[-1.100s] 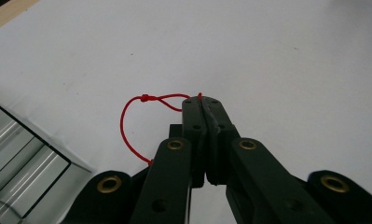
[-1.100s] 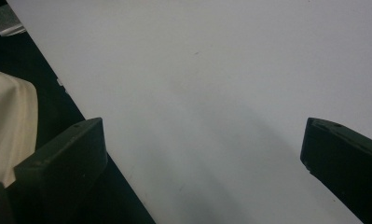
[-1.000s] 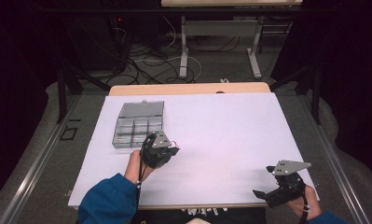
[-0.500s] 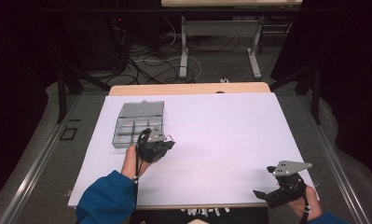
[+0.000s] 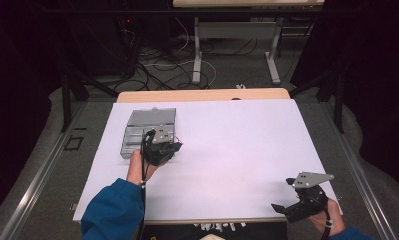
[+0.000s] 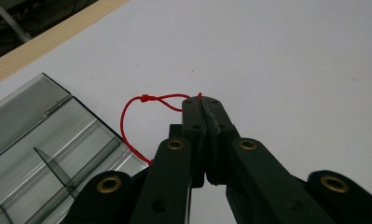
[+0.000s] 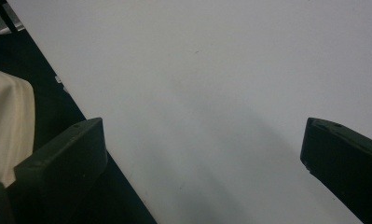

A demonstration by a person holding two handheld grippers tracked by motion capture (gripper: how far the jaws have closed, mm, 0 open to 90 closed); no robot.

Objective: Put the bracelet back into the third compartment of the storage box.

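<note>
Red thin cord (image 6: 127, 122) loops from the left tool (image 6: 201, 100), pinched tight; right tool (image 7: 202, 154) wide

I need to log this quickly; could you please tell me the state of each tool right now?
Left tool: closed on a red string, beside the clear plastic organizer box.
Right tool: open, holding nothing, over the white table.

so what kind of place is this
Probably a lab or recording workspace: a table under a plain white sheet, loose cables on the floor behind it, dark curtains around, and another desk's metal legs beyond.
</note>
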